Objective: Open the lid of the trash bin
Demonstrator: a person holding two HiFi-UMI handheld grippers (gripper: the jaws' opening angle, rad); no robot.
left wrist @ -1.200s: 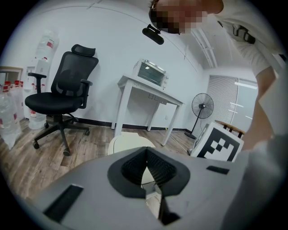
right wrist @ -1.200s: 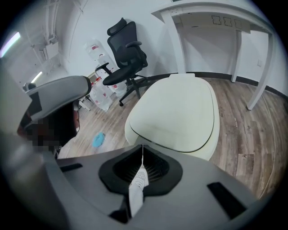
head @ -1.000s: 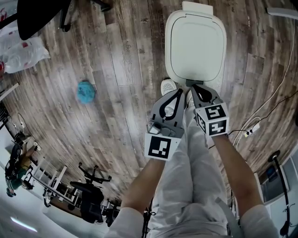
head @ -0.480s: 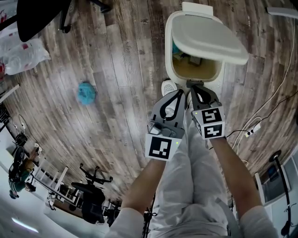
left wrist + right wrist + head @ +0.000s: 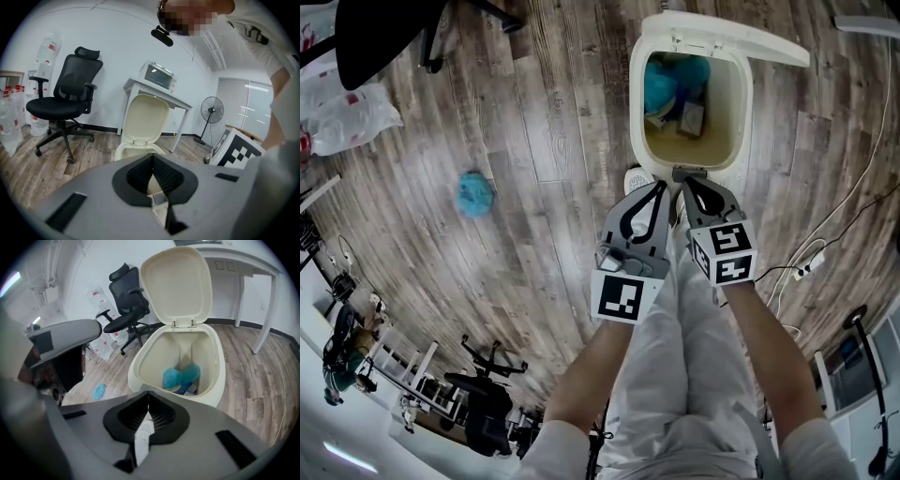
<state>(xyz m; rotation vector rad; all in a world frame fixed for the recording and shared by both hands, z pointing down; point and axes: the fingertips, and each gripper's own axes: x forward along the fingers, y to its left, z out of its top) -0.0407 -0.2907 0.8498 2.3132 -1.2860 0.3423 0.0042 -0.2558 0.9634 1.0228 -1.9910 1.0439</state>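
Cream trash bin (image 5: 636, 103) stands open, lid (image 5: 741, 36) upright at its rear. Left gripper (image 5: 660, 187) and right gripper (image 5: 686, 182) hover at its front, jaws together, holding nothing. The shoe (image 5: 142, 437) at the bin's base presumably works a pedal.

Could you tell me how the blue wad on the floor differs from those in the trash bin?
The floor wad lies alone; the bin wads are a touching pair. The floor wad rests on bare boards left of the trash bin; the bin wads sit among other rubbish. All look teal and crumpled.
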